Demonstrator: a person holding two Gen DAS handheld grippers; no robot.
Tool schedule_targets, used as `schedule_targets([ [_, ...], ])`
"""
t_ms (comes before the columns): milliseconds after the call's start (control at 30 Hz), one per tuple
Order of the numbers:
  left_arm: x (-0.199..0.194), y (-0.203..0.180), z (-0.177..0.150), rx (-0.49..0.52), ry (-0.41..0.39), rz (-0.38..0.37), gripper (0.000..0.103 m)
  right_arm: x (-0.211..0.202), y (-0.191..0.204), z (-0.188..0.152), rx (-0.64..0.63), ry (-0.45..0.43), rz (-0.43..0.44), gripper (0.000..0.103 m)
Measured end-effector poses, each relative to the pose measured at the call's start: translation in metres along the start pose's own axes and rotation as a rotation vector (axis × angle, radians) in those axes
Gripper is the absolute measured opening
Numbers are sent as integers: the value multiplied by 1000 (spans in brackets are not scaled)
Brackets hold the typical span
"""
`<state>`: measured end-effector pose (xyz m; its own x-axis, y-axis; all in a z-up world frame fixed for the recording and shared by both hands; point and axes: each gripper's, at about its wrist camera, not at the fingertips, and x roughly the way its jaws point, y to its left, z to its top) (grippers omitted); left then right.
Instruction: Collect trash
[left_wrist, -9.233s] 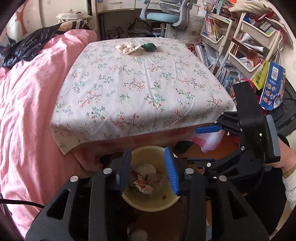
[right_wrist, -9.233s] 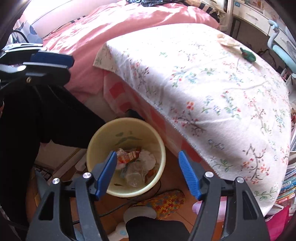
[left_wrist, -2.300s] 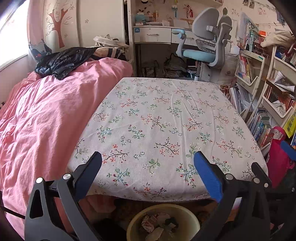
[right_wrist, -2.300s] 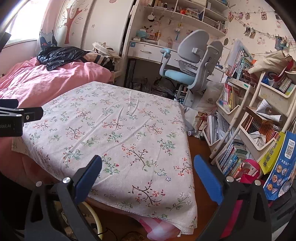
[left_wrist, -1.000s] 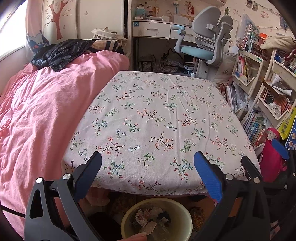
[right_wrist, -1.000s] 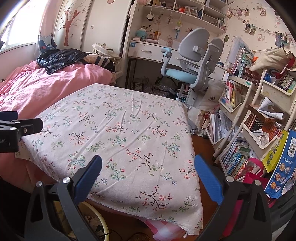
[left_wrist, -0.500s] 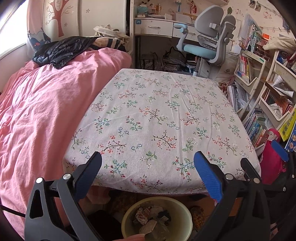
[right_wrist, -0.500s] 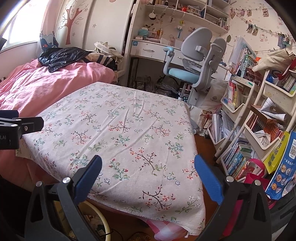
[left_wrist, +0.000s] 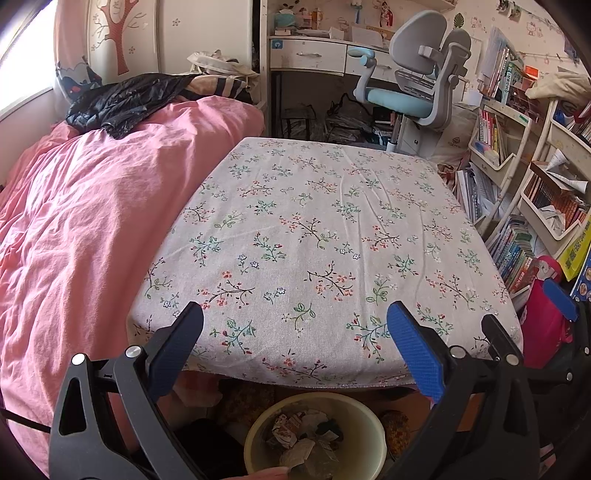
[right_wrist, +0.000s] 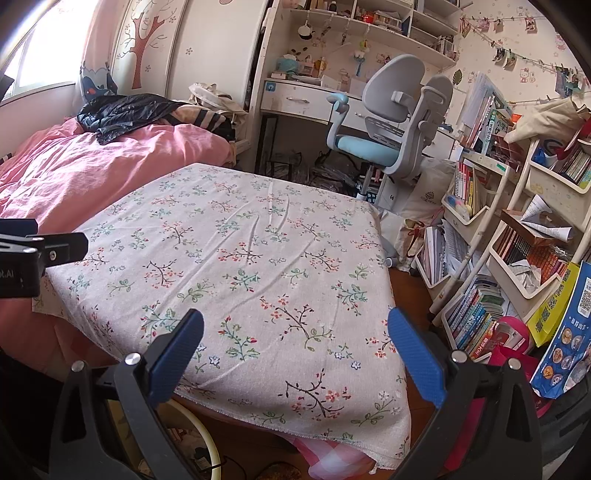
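Trash (left_wrist: 303, 435) lies heaped in the pale yellow bin (left_wrist: 373, 435) on the floor, under the near edge of the floral-clothed worktop (left_wrist: 317, 229), whose top shows nothing left to pick. It looks like crumpled paper and wrappers, though the view is dim: light, soft, best pinched at a raised fold. Left gripper (left_wrist: 295, 343) and right gripper (right_wrist: 295, 350) both hang spread and empty. Bed (left_wrist: 81, 229) crowds the left; bookshelves (right_wrist: 517, 258) crowd the right.
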<state>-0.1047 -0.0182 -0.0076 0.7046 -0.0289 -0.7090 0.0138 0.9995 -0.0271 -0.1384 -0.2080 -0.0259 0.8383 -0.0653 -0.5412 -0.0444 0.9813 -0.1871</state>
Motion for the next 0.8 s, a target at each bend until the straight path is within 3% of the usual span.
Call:
schedule_targets([
  [800,-1,3,3,1,-5,5,96,-1,3,3,-1,-14,7,96],
])
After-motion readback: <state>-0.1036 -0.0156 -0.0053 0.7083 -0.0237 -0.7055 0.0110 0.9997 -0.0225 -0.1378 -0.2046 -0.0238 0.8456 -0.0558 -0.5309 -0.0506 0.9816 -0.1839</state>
